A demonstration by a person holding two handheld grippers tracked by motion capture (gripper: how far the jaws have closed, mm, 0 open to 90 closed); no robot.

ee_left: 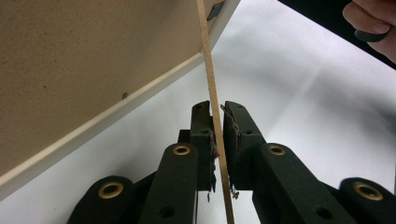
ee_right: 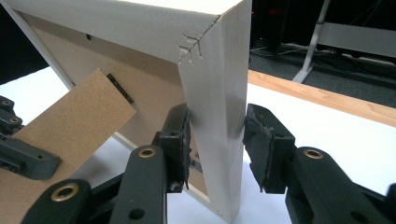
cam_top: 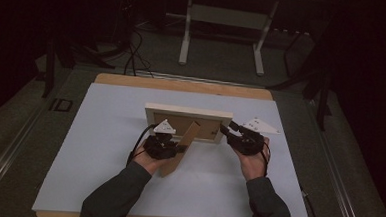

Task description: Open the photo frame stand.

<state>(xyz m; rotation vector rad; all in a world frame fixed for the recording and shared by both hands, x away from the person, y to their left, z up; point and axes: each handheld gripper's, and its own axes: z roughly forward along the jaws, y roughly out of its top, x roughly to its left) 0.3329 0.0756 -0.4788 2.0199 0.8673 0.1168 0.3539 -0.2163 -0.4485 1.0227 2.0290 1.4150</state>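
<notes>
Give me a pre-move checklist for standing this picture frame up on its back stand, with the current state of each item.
1. Left gripper closed on the stand: ok, the thin board sits pinched between its jaws.
2. Right gripper around the side edge of the picture frame: ok, a jaw on each side of the edge.
3. Right grip firm: cannot tell, one jaw touches, the other seems slightly apart.
4. Frame upright on the white mat: ok, back facing the person.
5. Stand swung out from the back: ok, angled away.
6. Stand's foot resting on the mat: cannot tell.
</notes>
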